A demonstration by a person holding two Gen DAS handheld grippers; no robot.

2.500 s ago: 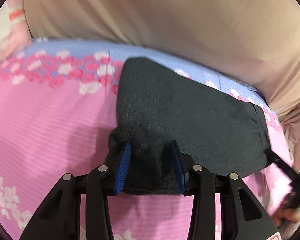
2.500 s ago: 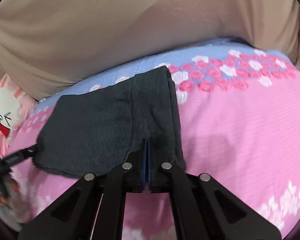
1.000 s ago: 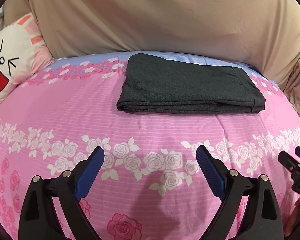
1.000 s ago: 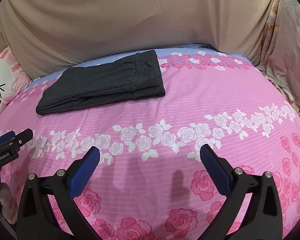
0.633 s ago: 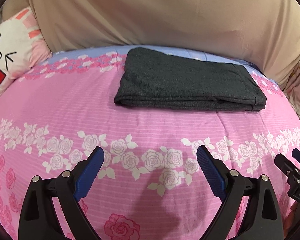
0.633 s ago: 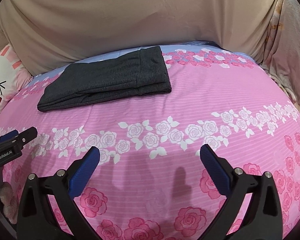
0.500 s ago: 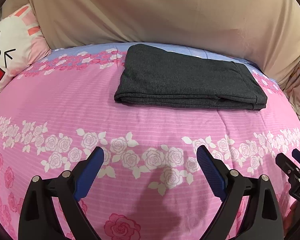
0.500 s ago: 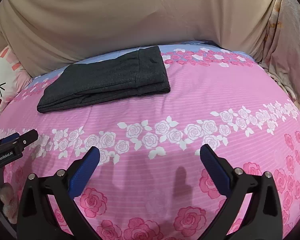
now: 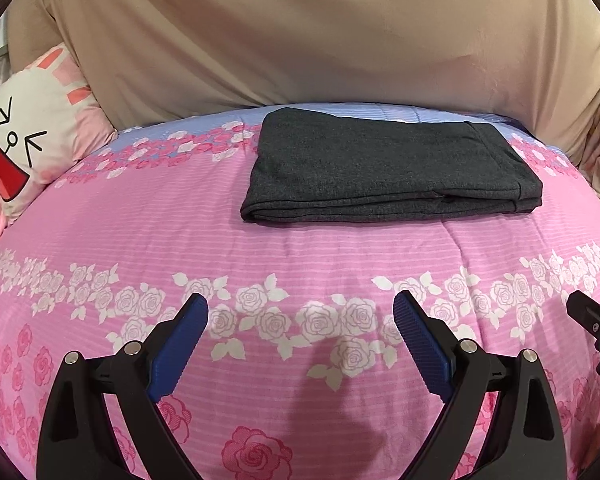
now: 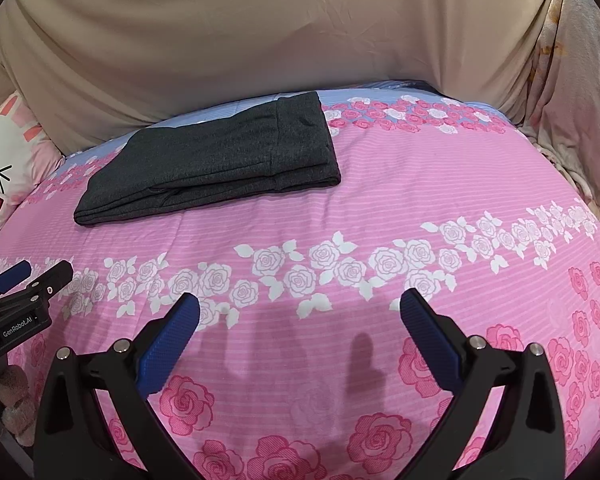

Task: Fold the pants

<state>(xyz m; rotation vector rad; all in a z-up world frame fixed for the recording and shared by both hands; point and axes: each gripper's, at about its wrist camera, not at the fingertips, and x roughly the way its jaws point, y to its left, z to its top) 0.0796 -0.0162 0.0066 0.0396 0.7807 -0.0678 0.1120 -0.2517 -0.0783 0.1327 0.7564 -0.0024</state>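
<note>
pants [image 9: 388, 172] released since 2.5 s ago and now laid folded at the far side of the bed [image 9: 148, 216], left claw [image 9: 300, 312] and right claw [image 10: 300, 312] both pulled back, spread wide and empty, fold judged complete

We look forward along each gripper's fingers, low over the pink bed [image 9: 140, 224], facing the beige sheet [image 9: 300, 32]. Our left view sits leftward, our right view rightward, side by side. Both share the folded pants [image 9: 380, 172], well ahead of us.
</note>
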